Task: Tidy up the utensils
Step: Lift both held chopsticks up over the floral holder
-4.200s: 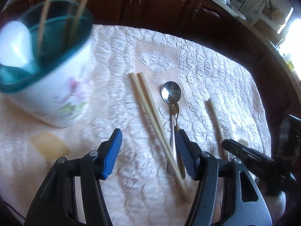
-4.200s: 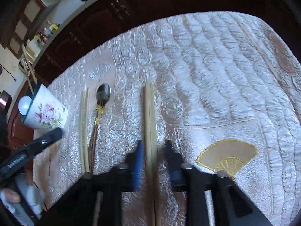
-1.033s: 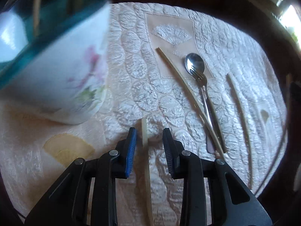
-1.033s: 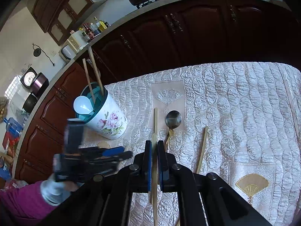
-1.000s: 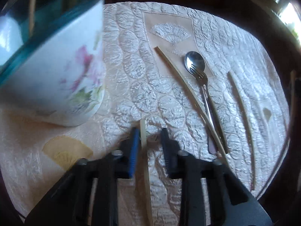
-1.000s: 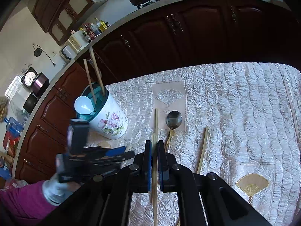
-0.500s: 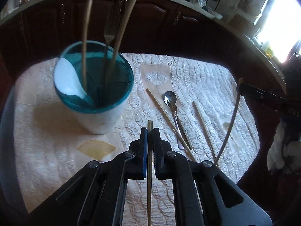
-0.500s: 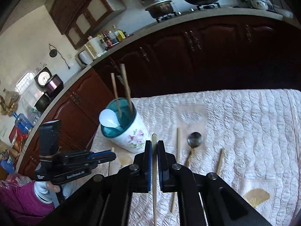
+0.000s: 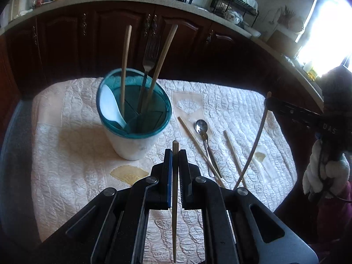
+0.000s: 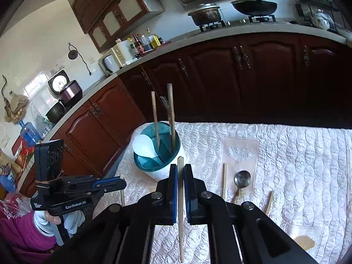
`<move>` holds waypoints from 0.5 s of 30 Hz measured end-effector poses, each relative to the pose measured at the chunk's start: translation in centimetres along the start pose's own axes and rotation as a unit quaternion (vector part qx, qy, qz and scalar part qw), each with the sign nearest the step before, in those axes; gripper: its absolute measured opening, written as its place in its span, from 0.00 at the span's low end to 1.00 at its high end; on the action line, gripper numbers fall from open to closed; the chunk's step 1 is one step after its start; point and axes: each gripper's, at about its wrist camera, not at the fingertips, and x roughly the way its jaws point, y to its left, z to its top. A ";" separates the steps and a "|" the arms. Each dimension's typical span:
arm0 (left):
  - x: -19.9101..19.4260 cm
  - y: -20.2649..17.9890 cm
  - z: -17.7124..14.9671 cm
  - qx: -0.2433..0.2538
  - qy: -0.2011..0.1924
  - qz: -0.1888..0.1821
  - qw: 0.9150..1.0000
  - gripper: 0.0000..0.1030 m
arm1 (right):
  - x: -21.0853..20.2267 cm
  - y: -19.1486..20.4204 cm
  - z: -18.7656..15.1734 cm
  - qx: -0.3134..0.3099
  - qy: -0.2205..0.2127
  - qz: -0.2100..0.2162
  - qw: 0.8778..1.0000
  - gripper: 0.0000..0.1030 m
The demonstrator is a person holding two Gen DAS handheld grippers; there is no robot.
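A white floral utensil cup (image 9: pixel 132 145) with a teal divided insert stands on the quilted table (image 9: pixel 66 154); it also shows in the right wrist view (image 10: pixel 162 171). It holds two chopsticks, a fork (image 9: pixel 149 52) and a white spoon (image 9: pixel 110 107). My left gripper (image 9: pixel 175 154) is shut on a chopstick (image 9: pixel 175 209), raised right of the cup. My right gripper (image 10: pixel 180 169) is shut on another chopstick (image 10: pixel 180 215), raised just this side of the cup. Two chopsticks (image 9: pixel 198 147) (image 9: pixel 233 154) and a metal spoon with a fork (image 9: pixel 202 129) lie on the cloth.
Dark wooden cabinets (image 10: pixel 242 77) and a counter with pots run behind the table. The table edge drops off at the left and right. The other hand-held gripper shows at the right of the left wrist view (image 9: pixel 308 118) and at the left of the right wrist view (image 10: pixel 72 189).
Both grippers rose from the cloth, each carrying a chopstick, and now sit higher and nearer the cup. The left jaws closed on its chopstick within the last second.
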 end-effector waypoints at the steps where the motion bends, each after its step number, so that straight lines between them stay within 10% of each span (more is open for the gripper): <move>1: -0.4 0.2 0.1 -0.002 -0.003 0.000 1.000 0.04 | 0.0 0.2 0.2 -0.002 -0.001 0.001 1.000 0.05; 15: -9.6 2.5 6.9 -0.038 -0.127 -0.024 0.991 0.04 | -0.7 3.8 7.2 -0.026 -0.072 0.021 0.997 0.05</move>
